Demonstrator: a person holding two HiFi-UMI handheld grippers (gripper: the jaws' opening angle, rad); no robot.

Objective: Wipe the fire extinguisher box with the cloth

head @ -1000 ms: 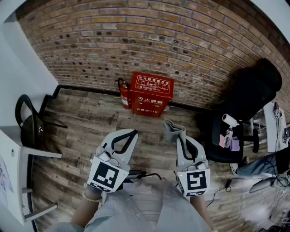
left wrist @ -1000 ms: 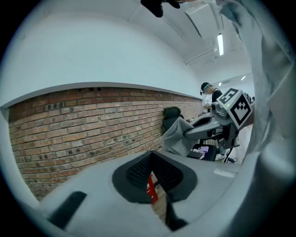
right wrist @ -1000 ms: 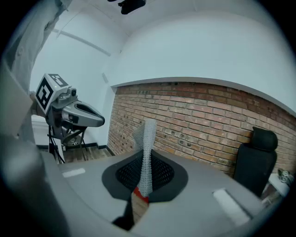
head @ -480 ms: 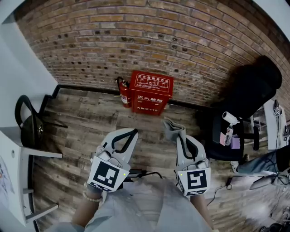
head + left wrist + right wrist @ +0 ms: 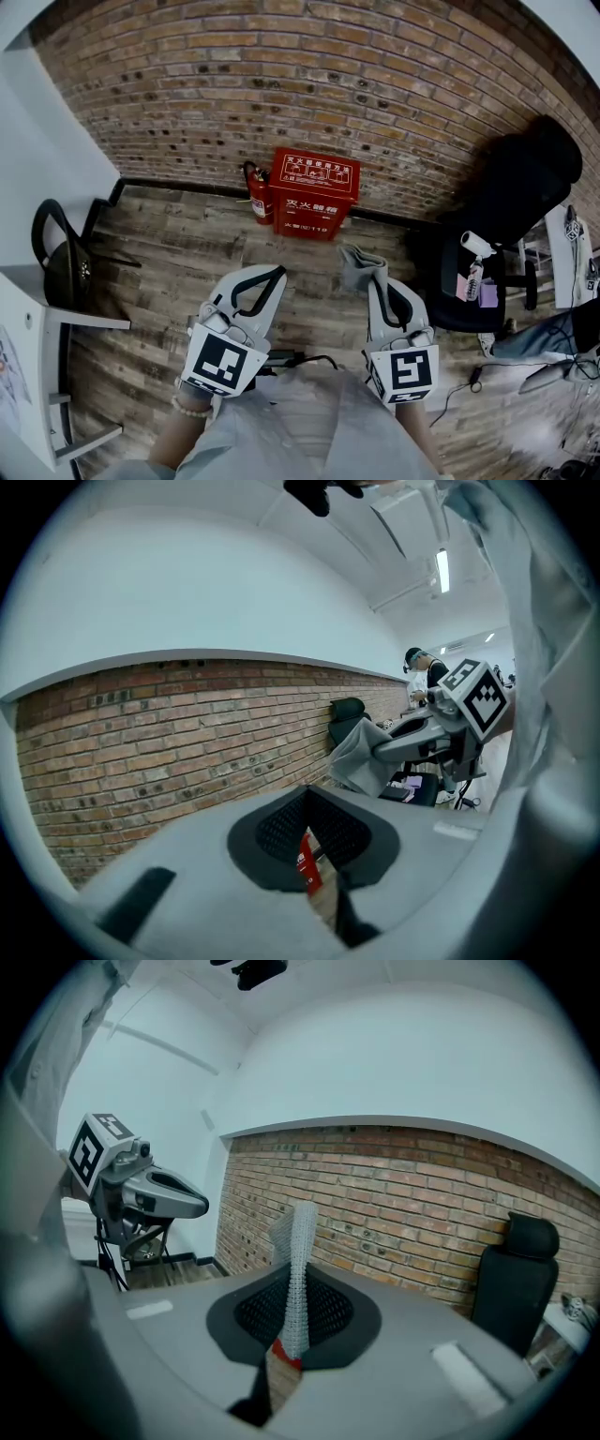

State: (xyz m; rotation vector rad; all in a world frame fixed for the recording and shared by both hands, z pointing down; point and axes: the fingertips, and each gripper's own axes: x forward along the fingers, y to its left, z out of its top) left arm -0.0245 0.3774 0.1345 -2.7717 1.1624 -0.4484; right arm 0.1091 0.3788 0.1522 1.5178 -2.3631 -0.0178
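**A:** What is nearest the person?

**B:** Two hand-held grippers, held low over a wooden floor (image 5: 178,239). The left gripper (image 5: 269,276) has its jaws pressed together with nothing between them. The right gripper (image 5: 370,274) is clamped on a grey cloth (image 5: 357,266), which stands up out of the jaws.

**A:** And the box?

**B:** Farther off. The red fire extinguisher box (image 5: 314,192) sits on the floor against the brick wall (image 5: 281,84), well apart from both grippers. A fire extinguisher (image 5: 256,199) stands just beside it, on the left gripper's side. A black office chair (image 5: 516,206) is off to the right.
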